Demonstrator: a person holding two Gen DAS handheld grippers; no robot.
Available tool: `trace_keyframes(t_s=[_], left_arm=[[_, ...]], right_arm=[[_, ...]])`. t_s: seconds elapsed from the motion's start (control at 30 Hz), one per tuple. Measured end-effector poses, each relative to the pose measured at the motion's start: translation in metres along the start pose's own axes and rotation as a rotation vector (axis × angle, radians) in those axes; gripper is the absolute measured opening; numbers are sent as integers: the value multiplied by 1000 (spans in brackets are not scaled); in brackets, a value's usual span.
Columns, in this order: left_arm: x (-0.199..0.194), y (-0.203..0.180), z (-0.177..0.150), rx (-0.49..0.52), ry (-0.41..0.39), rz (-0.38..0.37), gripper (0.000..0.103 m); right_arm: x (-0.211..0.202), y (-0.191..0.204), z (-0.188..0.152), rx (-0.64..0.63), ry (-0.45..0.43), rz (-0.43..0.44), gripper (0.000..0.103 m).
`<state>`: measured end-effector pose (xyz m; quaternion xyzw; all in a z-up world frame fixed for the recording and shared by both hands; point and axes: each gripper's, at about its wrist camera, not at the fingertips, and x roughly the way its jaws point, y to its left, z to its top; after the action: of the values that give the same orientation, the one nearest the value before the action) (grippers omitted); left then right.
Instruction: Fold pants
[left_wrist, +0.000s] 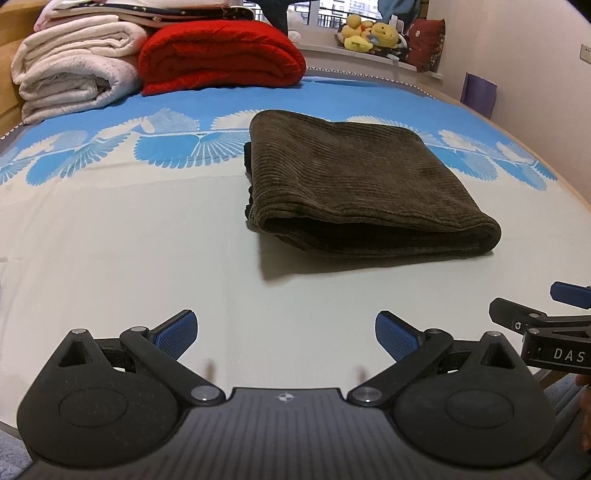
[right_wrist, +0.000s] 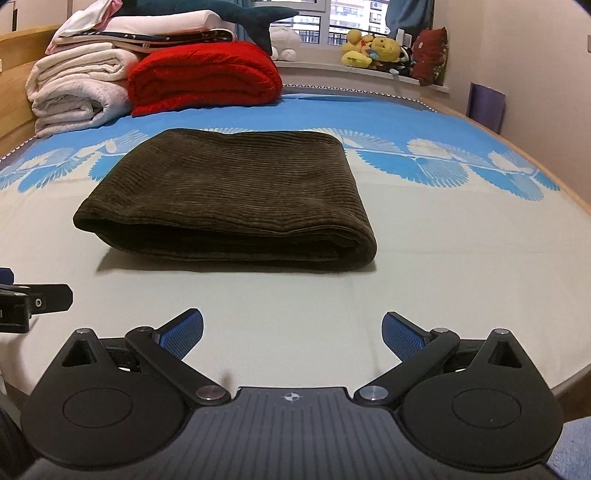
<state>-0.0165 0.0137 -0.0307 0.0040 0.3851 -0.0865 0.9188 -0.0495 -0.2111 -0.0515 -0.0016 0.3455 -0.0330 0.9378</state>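
Brown corduroy pants (left_wrist: 354, 184) lie folded on the bed (left_wrist: 129, 240), at 12 o'clock of both grippers; left gripper (left_wrist: 286, 334) jaws spread, empty; right gripper (right_wrist: 292, 334) jaws spread, empty.

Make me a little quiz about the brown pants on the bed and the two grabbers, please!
1. True or false: the left gripper is squeezing the brown pants.
2. What colour is the blanket next to the white blankets? A red, B green, C yellow.
3. Fill in: the pants lie folded on the ___.

Key: 1 false, both it and the right gripper are open and hold nothing. 2 A. 3 bed.
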Motion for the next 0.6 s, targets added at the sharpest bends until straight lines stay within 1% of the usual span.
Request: trace_keyframes(t_s=[0.6], left_arm=[[5,-9,-1,39,3,-10,103]], right_arm=[[0,-3,-2,-4,4,6,102]])
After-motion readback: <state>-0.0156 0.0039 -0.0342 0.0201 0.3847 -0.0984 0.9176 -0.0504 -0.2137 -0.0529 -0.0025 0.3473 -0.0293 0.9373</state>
